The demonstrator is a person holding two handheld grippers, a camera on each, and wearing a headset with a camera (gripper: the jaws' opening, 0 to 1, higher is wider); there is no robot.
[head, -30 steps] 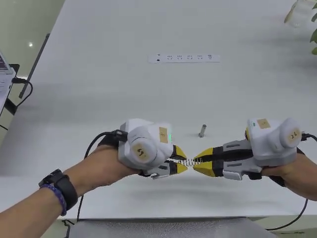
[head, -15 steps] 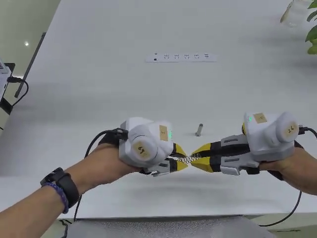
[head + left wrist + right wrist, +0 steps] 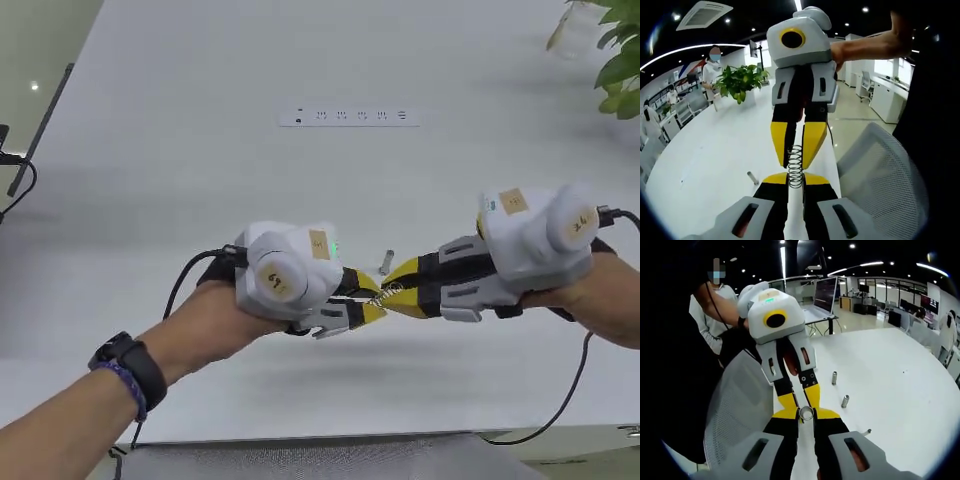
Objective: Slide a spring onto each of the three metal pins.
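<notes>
A small coil spring (image 3: 380, 297) spans the gap between my two grippers just above the white table (image 3: 200, 180). The left gripper (image 3: 368, 299) grips its near end; in the left gripper view the spring (image 3: 796, 167) rises from between the closed jaws (image 3: 795, 180). The right gripper (image 3: 392, 289) meets it tip to tip, and the right gripper view shows the spring end-on as a ring (image 3: 806, 413) between its tips (image 3: 806, 414). A short metal pin (image 3: 387, 262) stands just behind them. Two upright pins (image 3: 834, 378) (image 3: 845, 401) show on the table.
A white power strip (image 3: 350, 116) lies far back on the table and a green plant (image 3: 612, 60) stands at the back right. A small metal piece (image 3: 867, 431) lies near the pins. A mesh chair (image 3: 880, 170) sits at the table's near edge.
The right gripper has moved left and slightly up toward the left one, so the tips nearly touch and less of the spring shows between them. The head camera has shifted.
</notes>
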